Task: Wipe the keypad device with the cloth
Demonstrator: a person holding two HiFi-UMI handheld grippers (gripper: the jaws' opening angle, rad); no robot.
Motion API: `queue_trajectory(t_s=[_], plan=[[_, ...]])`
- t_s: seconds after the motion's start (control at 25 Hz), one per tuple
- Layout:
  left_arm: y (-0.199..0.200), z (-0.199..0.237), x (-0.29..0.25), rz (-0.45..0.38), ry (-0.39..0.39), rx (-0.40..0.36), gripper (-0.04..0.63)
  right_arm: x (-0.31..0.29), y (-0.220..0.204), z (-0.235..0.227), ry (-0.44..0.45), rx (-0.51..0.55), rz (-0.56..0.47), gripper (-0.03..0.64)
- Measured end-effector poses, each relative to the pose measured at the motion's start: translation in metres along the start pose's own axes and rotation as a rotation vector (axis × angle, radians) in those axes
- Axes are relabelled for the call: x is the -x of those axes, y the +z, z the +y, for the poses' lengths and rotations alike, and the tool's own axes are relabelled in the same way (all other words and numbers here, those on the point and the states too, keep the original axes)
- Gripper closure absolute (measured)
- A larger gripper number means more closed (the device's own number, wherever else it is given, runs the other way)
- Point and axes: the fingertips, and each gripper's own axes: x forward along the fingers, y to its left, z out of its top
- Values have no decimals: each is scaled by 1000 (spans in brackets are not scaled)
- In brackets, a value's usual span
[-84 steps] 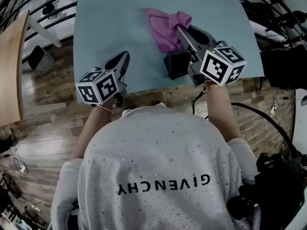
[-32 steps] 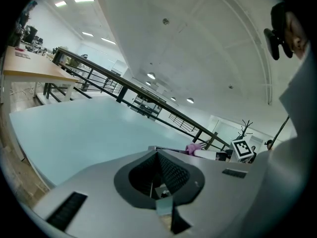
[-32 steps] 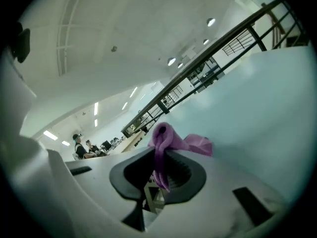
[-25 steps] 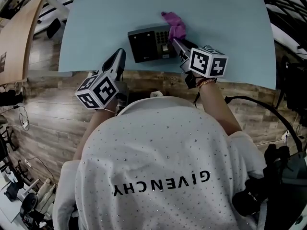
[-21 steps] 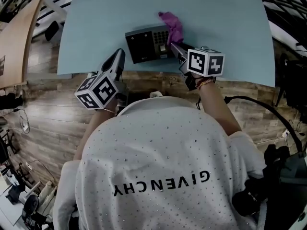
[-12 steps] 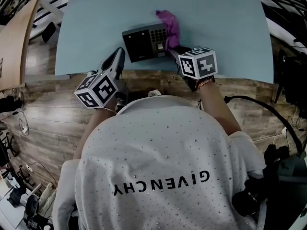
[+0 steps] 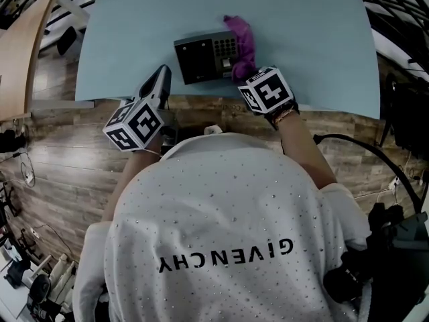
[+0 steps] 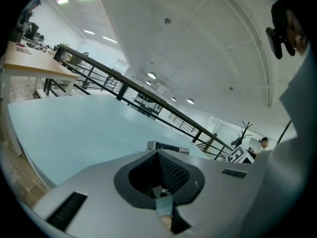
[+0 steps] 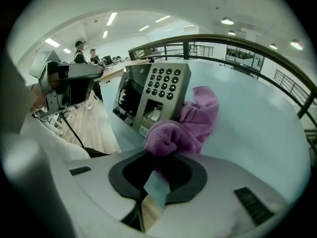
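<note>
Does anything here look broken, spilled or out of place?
Nothing serious. The keypad device lies slightly askew to the table edge, and the purple cloth is bunched in the right gripper against its keypad end. No spills or damage.

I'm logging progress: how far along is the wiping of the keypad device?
Done: the cloth is picked up, pinched in the right gripper. In hand: it touches the right edge of the keypad device, beside the keys. To do: the dark screen side, with no cloth on it; the left gripper is shut, empty.
</note>
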Motion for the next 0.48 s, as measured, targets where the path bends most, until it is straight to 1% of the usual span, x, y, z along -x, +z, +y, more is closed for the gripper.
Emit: queue_trajectory(t_s=[0.16, 0.24, 0.32, 0.4, 0.48], plan=[[-4, 4, 5, -11, 22, 17, 595, -1, -7, 0, -23, 69, 80, 558], [-4, 7, 7, -8, 26, 17, 594, -3, -6, -1, -45, 117, 118, 560], [-1, 13, 10, -26, 46, 13, 595, -4, -5, -2, -71, 153, 148, 560], [6, 23, 17, -72, 87, 21, 595, -5, -6, -1, -84, 156, 163, 560], [14, 32, 24, -112, 109, 47, 595, -6, -10, 1, -76, 128, 159, 560]])
